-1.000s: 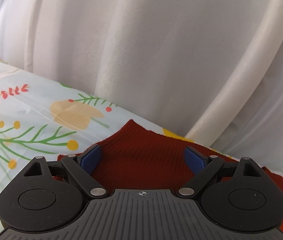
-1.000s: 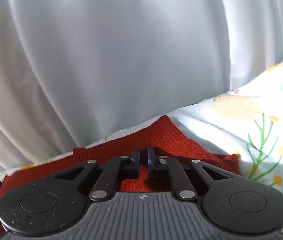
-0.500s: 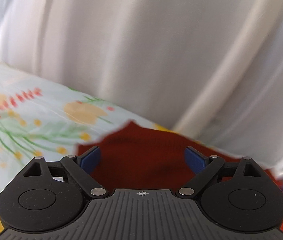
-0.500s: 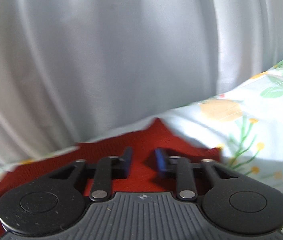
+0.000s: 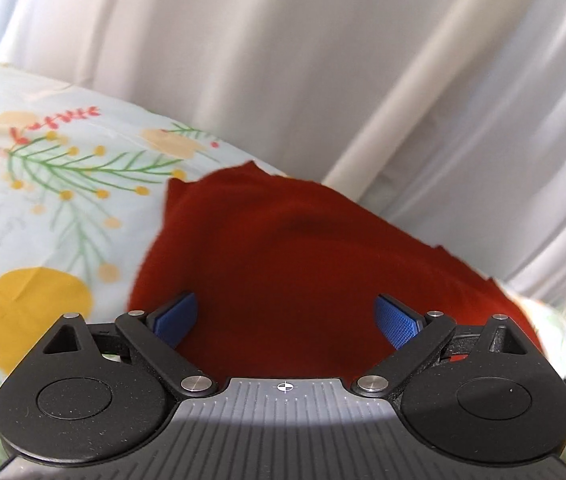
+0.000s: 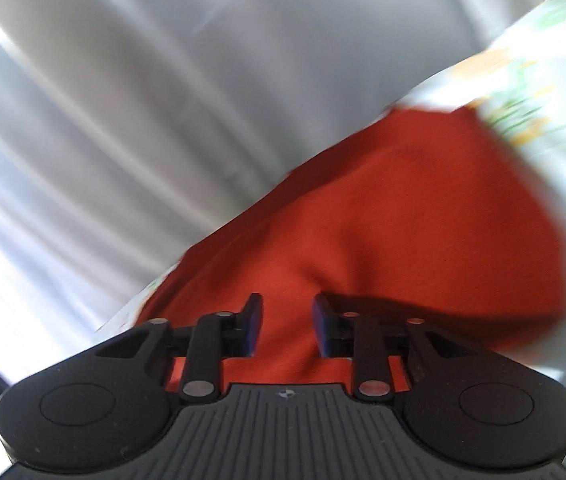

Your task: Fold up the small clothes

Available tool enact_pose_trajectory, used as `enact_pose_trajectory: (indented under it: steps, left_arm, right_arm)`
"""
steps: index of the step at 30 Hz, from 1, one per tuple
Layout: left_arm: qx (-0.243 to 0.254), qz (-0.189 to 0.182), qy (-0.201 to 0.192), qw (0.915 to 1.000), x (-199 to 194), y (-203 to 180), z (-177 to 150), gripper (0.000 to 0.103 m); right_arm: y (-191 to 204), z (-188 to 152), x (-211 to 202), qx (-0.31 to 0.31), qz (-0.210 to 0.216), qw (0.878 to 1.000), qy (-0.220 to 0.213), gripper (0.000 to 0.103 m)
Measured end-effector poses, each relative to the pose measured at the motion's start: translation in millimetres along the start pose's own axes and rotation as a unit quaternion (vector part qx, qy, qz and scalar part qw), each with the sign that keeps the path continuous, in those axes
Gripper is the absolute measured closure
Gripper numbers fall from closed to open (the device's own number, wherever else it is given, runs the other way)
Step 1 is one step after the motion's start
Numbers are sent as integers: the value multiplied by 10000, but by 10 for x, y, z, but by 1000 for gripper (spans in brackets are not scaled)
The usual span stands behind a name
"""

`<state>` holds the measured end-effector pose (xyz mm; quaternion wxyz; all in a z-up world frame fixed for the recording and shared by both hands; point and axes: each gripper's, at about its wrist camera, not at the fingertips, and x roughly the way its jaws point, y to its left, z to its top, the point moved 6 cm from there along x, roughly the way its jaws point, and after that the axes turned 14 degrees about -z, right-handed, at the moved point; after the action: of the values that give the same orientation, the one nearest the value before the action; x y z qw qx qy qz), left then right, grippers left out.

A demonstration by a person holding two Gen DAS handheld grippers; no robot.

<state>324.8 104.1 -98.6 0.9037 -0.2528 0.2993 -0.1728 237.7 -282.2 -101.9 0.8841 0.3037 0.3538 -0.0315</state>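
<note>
My right tool [image 6: 286, 326], a second ago pinching the rust-red knitted garment [image 5: 303, 264], has let go and is narrowing again over it, my left tool [image 5: 285, 320] stays spread, the garment lying on the floral-cloth table [image 5: 43, 208].

White curtain [image 5: 323, 60] hangs close behind the red garment [image 5: 283, 260], blocking forward reach.

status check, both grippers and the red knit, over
Left gripper open, empty. Right gripper closing, pads clear of cloth. Red knit garment lying bunched on the floral sheet. Nothing in the way.
</note>
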Motion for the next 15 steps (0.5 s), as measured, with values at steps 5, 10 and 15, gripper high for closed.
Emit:
enact_pose_trajectory:
  steps: [5,10,15]
  left_arm:
    - [-500,834,-42,9953,-227,298,102,4]
    - [-1722,-159,60,9849,-286,496,85,4]
    - [-2101,-514,-7,9763,-176,617,147,9]
  right_arm:
    - [-387,177,-327,-401,-908,9940,-468,93]
    - [-219,138,-350,-792,-1342,9862,-562,87]
    - [179,32,-335,-879,-627,9936,-321,86]
